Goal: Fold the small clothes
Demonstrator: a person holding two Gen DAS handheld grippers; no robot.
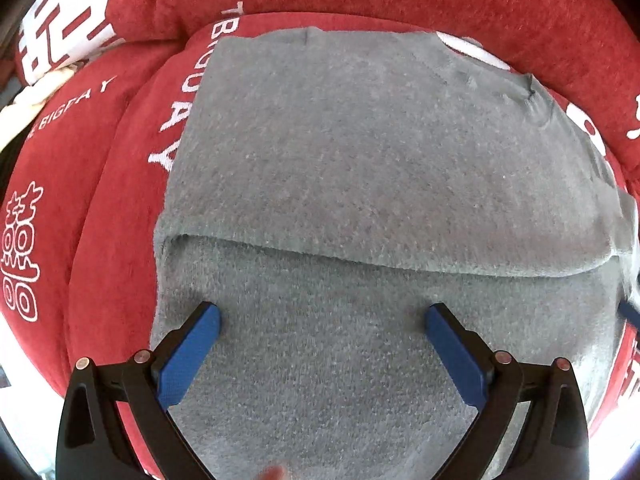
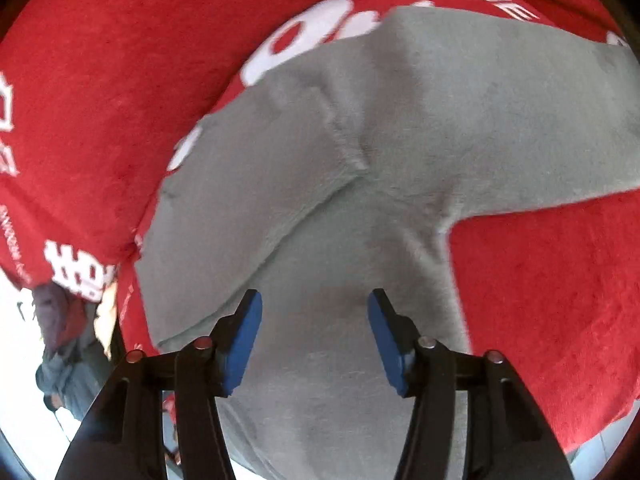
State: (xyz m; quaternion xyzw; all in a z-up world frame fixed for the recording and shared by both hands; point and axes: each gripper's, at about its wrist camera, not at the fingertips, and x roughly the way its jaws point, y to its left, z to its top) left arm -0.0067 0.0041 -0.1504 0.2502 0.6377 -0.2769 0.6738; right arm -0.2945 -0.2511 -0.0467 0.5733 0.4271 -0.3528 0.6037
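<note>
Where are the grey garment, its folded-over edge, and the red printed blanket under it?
grey garment (image 1: 380, 152): left wrist view, middle of the folded-over top layer.
folded-over edge (image 1: 360, 258): left wrist view, lip of the upper layer.
red printed blanket (image 2: 552, 300): right wrist view, bare red area right of the garment.

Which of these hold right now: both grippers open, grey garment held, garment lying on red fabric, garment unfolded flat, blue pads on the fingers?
1. Both the left gripper and the right gripper are open. True.
2. The left gripper is clamped on the grey garment. False: its jaws are spread apart over it.
3. The garment lies on red printed fabric. True.
4. The garment lies as one flat layer. False: a folded layer's edge crosses it.
5. The finger pads are blue. True.
</note>
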